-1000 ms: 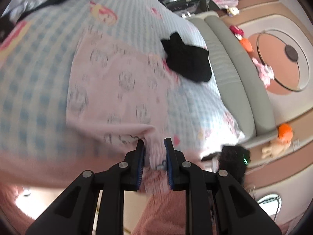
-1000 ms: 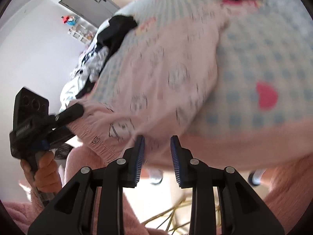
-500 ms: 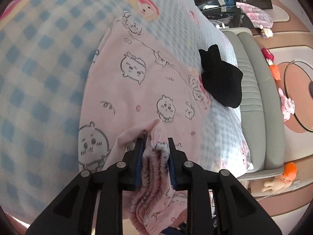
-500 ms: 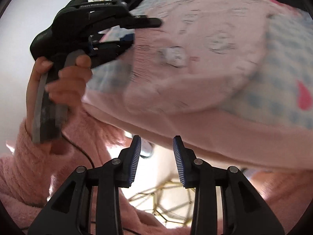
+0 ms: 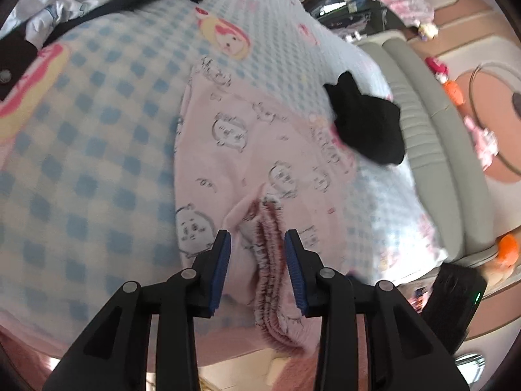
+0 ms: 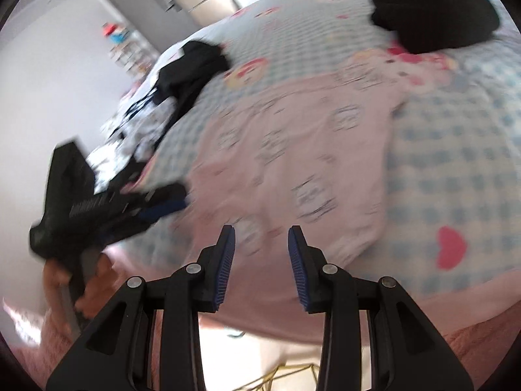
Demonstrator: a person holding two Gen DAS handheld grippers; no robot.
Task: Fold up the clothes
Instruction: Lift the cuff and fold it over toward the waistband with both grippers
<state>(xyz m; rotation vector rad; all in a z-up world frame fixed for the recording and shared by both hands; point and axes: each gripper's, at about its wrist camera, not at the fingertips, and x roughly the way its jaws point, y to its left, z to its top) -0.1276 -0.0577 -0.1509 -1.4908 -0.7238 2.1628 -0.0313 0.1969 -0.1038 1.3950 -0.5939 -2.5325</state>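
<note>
The pink pants (image 5: 247, 150) lie flat on the checked bed (image 5: 97, 163). The left gripper (image 5: 257, 251) has just been opening its jaws — the frilly waistband (image 5: 270, 260) sits loose between them, not squeezed. The right gripper (image 6: 260, 251) hangs over the pants' near edge, jaws apart, holding nothing. A black cloth (image 5: 368, 123) lies at 2 o'clock from the pants, touching their edge.

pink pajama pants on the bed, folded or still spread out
Partly folded: pink pajama pants lie flat on the checked bedspread, the gathered waistband doubled back on them.
</note>
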